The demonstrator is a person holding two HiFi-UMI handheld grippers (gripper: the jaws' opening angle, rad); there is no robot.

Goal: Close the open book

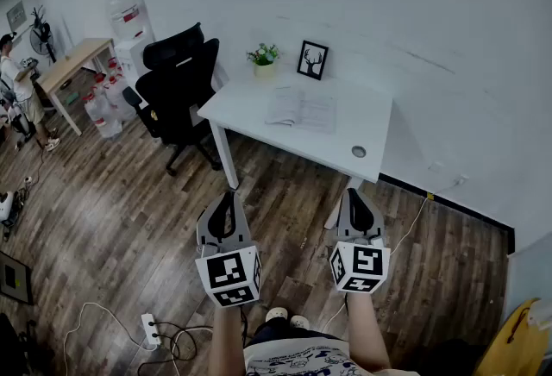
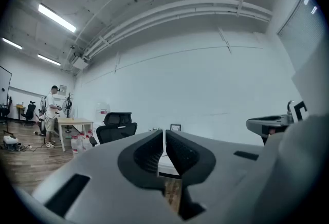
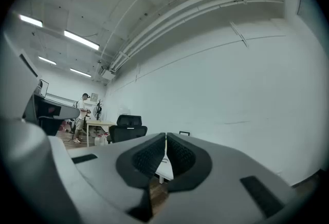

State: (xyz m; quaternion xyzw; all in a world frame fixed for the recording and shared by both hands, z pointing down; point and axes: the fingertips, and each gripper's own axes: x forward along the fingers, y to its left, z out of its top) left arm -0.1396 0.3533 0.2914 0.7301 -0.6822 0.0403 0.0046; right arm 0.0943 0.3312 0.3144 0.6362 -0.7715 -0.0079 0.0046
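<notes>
Well ahead of me, the open white paper book (image 1: 301, 109) lies flat, pages spread, on the smooth white rectangular bench (image 1: 246, 107), near a small black-framed picture (image 1: 312, 59). My left tongs (image 1: 227, 196) and right tongs (image 1: 357, 193) hang level over the wood-plank floor (image 1: 112, 219), well apart from the bench. All 4 ribbed black pads are pressed together, gripping nothing.

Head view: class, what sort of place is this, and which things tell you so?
Most likely an office: a white desk with an open book on it, a black swivel chair beside it, and a water dispenser.
</notes>
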